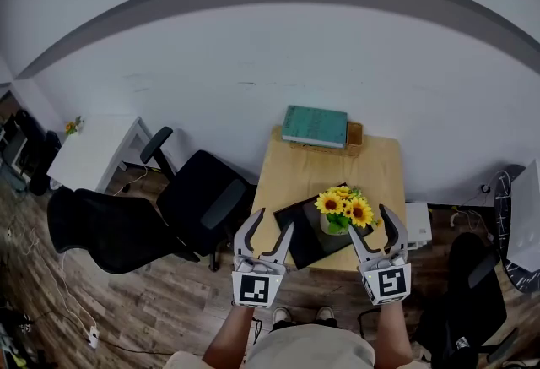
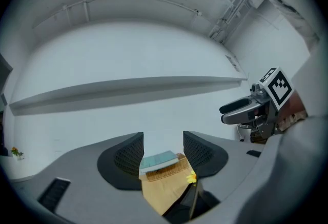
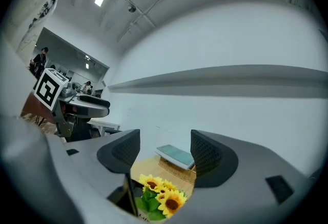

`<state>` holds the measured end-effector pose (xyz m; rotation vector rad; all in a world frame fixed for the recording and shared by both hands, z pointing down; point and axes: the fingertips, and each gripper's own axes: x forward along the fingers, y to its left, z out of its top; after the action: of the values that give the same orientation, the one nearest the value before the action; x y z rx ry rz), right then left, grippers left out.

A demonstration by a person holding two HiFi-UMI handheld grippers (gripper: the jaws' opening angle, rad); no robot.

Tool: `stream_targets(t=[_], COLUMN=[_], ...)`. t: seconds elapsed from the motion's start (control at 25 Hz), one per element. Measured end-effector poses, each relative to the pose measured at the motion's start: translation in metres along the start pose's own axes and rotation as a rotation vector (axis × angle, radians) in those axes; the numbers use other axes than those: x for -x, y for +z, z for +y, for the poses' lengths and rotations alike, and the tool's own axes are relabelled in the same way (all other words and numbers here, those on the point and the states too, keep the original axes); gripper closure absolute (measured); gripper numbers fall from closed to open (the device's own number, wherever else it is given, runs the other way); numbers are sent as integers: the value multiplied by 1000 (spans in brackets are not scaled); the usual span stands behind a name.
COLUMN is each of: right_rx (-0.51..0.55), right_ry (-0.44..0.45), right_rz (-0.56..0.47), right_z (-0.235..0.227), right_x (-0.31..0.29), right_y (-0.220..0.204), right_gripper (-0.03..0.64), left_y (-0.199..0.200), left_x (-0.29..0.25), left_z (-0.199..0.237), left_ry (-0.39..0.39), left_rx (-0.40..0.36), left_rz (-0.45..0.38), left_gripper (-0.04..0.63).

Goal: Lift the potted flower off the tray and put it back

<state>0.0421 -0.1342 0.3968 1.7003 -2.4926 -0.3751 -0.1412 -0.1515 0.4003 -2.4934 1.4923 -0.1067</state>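
Note:
A potted flower [image 1: 342, 209] with yellow sunflower heads stands in a pale pot on a black tray [image 1: 300, 234] near the front edge of a small wooden table [image 1: 312, 170]. My left gripper [image 1: 272, 230] hangs open over the tray's front left corner, nothing between its fingers. My right gripper [image 1: 369, 219] is open just right of the flowers, not touching them. In the right gripper view the sunflowers [image 3: 161, 196] show low between the open gripper [image 3: 164, 152]. The left gripper view has its gripper [image 2: 163, 151] open, framing the table's far end, with one yellow petal [image 2: 191, 178] at the right.
A teal book [image 1: 315, 126] lies on a wicker basket [image 1: 354, 136] at the table's far end. Two black office chairs [image 1: 201, 197] stand left of the table, another chair [image 1: 472, 283] at the right. A white desk [image 1: 91, 150] is further left. A white wall runs behind.

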Motion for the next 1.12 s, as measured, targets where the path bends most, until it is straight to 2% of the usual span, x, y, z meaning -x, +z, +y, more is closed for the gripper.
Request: stream_targets(t=[0.32,0.44,0.72,0.92,1.12], right_rx=[43,62,94,115,86], right_ry=[-24,-23,-37,-33,-34], right_rz=[-114,-144,-238,-271,-238], right_z=[-13,-12,-16,-15,-20], right_x=[6,9,17,21,23], right_y=[52,65,102,115,109], right_gripper=[310,310,310,310,310], left_y=[38,64,110,118,120], left_x=[3,6,19,21,21], left_z=[8,10,16,13,11], left_ry=[26,33,78,75,71], left_rx=[-58,-142,-173,-191,-179], left_rz=[-82,-171,-309,-321,-329], left_gripper=[350,350,350,350,350])
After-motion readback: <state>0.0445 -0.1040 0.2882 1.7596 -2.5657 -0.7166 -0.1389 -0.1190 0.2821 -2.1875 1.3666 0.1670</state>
